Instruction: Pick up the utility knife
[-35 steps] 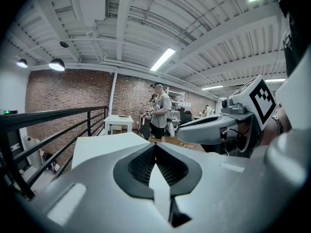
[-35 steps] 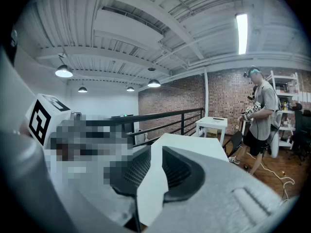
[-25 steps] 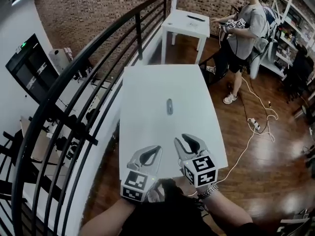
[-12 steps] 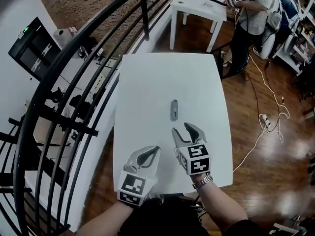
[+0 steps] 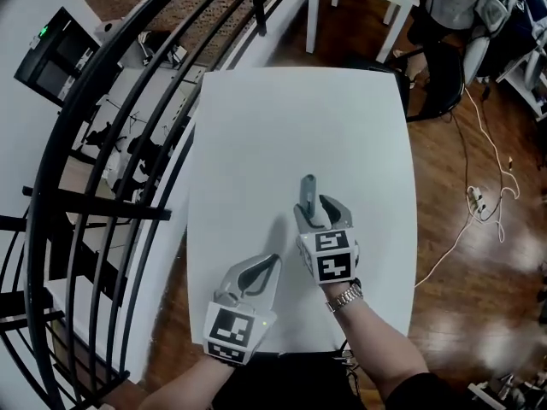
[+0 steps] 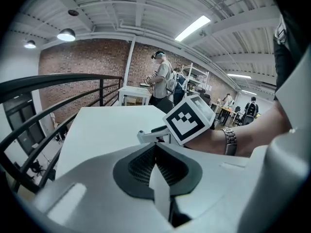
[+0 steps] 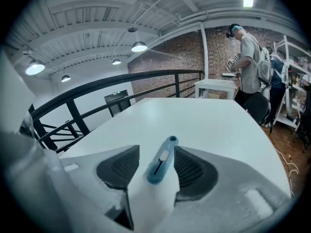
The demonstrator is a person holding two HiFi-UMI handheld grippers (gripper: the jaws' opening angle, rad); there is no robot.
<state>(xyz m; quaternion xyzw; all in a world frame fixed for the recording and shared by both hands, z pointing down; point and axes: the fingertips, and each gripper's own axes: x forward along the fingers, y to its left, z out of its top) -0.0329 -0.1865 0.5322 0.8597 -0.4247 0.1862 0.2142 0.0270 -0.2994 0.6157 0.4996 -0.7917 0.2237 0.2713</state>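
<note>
Two right gripper jaws are opening astride the utility knife, pointing twelve o'clock; centring on its handle before closing looks wisest.

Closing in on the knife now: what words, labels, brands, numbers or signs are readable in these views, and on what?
No readable text in any view.
Marker cubes on the left tool and the right tool, whose jaws are opening around the utility knife: square codes only, no letters.
Utility knife: no print visible.
Green lit sign, top left of the head view: too small to read.
</note>
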